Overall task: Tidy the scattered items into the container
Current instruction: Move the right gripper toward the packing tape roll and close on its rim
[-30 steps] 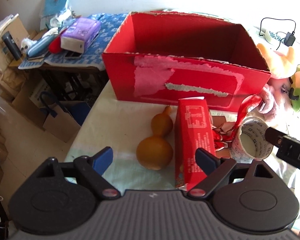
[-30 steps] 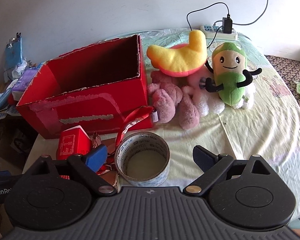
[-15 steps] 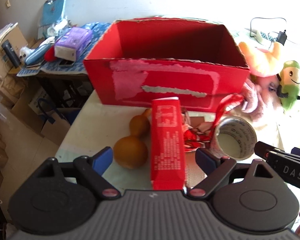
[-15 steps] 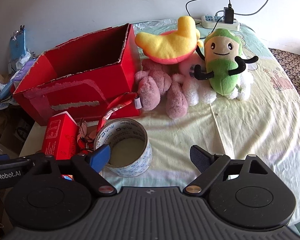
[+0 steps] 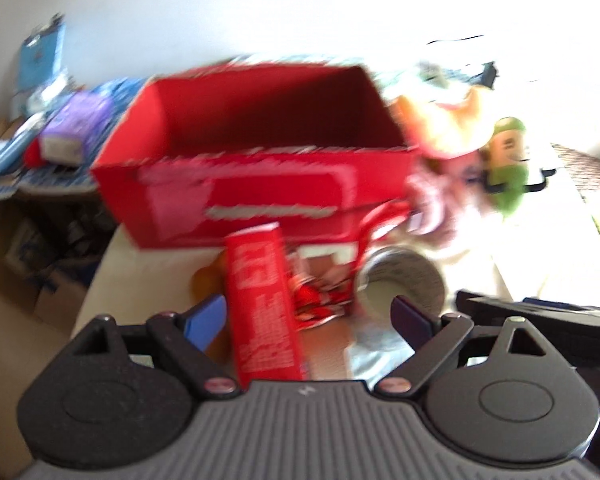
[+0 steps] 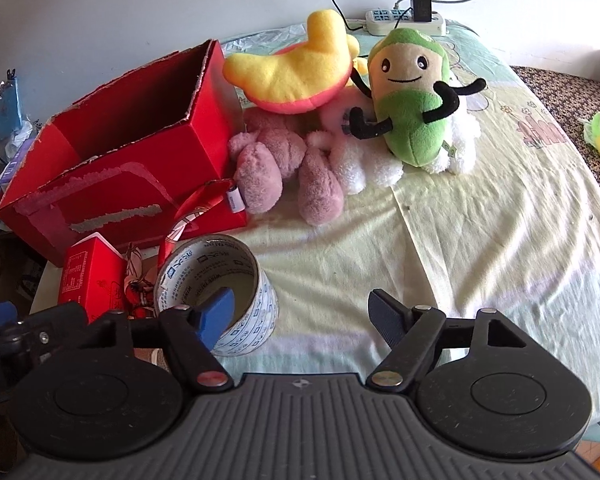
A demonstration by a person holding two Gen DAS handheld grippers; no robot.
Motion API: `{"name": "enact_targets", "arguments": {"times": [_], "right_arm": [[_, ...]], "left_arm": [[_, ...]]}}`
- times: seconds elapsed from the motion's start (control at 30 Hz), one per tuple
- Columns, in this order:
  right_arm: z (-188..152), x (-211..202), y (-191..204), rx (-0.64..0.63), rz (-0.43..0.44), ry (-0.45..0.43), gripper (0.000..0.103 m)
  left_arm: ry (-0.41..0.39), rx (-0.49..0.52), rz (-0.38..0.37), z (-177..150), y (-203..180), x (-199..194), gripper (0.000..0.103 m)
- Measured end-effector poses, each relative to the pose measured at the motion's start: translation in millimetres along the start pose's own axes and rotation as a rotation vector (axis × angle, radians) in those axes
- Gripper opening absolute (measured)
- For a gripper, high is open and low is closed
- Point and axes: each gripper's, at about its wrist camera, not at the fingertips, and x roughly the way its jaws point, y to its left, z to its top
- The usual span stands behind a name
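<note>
Between the spread fingers of the left gripper [image 5: 308, 320] stood a tall red carton [image 5: 262, 300], closer to the left finger than to the right and touched by neither so far as the blurred left wrist view showed; the jaws were released and held nothing. Half hidden behind the carton lay a brown gourd [image 5: 206, 280], and to its right a crumpled red wrapper [image 5: 316, 292]. Just right of that sat a roll of printed tape [image 6: 220, 280] lying flat with its hole upward. The right gripper [image 6: 302, 312] was also wide apart and empty, its left finger [image 6: 214, 312] reaching into the hole of the roll while the right finger hung over bare bedsheet [image 6: 480, 220], so the near wall of the roll lay between the jaws. Behind these things stood the red cardboard box [image 6: 120, 184], open at the top with torn tape strips on its front wall, and its visible interior held nothing. A red ribbon [image 6: 192, 216] arched from beside the box front down to the tape roll. Beside the box's right wall lay a pink plush [image 6: 284, 168], a yellow plush [image 6: 296, 72] and a green plush figure [image 6: 412, 96].
</note>
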Motion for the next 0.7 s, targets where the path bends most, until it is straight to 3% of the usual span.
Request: {"name": "enact_targets", "arguments": {"times": [0.13, 0.37, 0.5, 0.63, 0.7], "right_arm": [[0.1, 11.1, 4.3, -0.012, -0.005, 0.004, 0.073], [1.1, 34.9, 13.8, -0.046, -0.013, 0.017, 0.068], [2.2, 49.1, 12.0, -0.027, 0.019, 0.056, 0.052], [4.0, 49.1, 9.4, -0.016, 0.076, 0.068, 0.013], [4.6, 45.2, 7.6, -0.017, 0.081, 0.065, 0.010]], "left_arm": [[0.002, 0.037, -0.078, 0.4, -2.6, 3.1, 0.092], [0.016, 0.049, -0.104, 2.3, 6.6, 12.7, 0.088], [-0.010, 0.089, -0.128, 7.4, 3.6, 9.5, 0.077], [-0.051, 0.123, -0.170, 10.9, -3.5, 3.3, 0.077], [-0.049, 0.131, -0.200, 11.2, -7.2, 5.0, 0.078]]}}
